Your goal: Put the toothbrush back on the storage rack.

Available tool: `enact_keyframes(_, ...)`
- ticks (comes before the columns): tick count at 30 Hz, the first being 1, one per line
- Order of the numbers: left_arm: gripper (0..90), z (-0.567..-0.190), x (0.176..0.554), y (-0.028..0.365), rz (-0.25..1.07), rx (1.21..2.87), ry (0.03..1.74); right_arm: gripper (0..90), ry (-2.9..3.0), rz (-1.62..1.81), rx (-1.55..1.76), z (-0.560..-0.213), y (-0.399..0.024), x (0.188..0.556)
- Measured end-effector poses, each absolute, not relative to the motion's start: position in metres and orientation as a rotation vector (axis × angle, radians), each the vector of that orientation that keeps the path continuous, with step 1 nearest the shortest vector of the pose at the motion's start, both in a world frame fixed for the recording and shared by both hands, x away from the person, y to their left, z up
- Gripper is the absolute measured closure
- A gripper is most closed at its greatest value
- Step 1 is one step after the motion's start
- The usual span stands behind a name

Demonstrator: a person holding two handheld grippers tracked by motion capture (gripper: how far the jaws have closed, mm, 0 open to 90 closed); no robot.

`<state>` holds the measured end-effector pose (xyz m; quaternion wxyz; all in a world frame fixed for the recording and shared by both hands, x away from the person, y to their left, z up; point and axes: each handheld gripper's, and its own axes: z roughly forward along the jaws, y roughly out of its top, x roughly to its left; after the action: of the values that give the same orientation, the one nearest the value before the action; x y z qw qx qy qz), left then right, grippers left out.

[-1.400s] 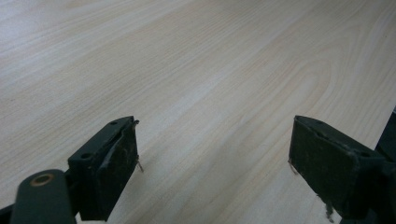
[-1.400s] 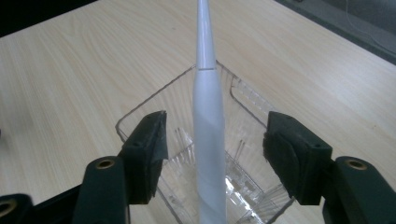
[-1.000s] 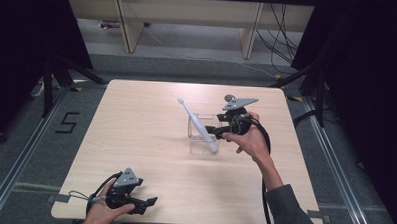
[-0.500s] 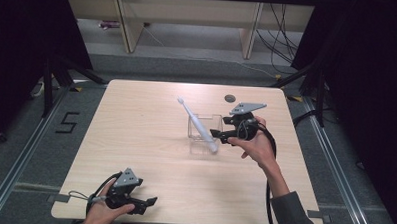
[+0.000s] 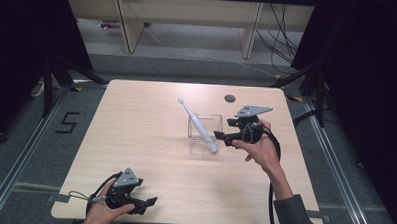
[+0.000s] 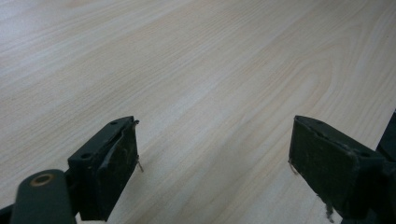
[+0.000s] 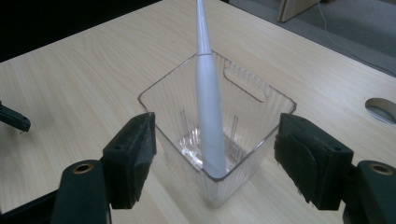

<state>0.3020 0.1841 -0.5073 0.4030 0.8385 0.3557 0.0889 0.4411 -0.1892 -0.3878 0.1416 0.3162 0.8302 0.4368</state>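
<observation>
A white plastic toothbrush point(image 7: 208, 112) stands in a clear ribbed plastic box point(image 7: 254, 100) on the pale wood-grain table point(image 5: 135, 135).

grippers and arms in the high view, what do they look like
Both are black two-jaw tools. The right gripper and left gripper each carry a grey three-cornered plate on top and trail a black cable. The jaws end in flat, worn black pads. A dark grey sleeve covers the right forearm.

We hold two black, hand-held two-jaw grippers: the left gripper point(image 5: 133, 202) and the right gripper point(image 5: 224, 138), each topped by a grey three-cornered plate and trailing a black cable. Their flat jaw pads look scuffed and frayed, with a round screw hole at each base. Our right arm wears a dark grey sleeve point(image 5: 293, 218).
</observation>
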Motion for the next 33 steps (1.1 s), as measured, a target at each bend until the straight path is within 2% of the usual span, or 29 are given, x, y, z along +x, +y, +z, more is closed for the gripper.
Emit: enact_keyframes(33,14.9,-0.506,0.301,0.184,0.228,2.101,0.904,23.6,2.348,1.235,0.943,-0.396,-0.214,0.417)
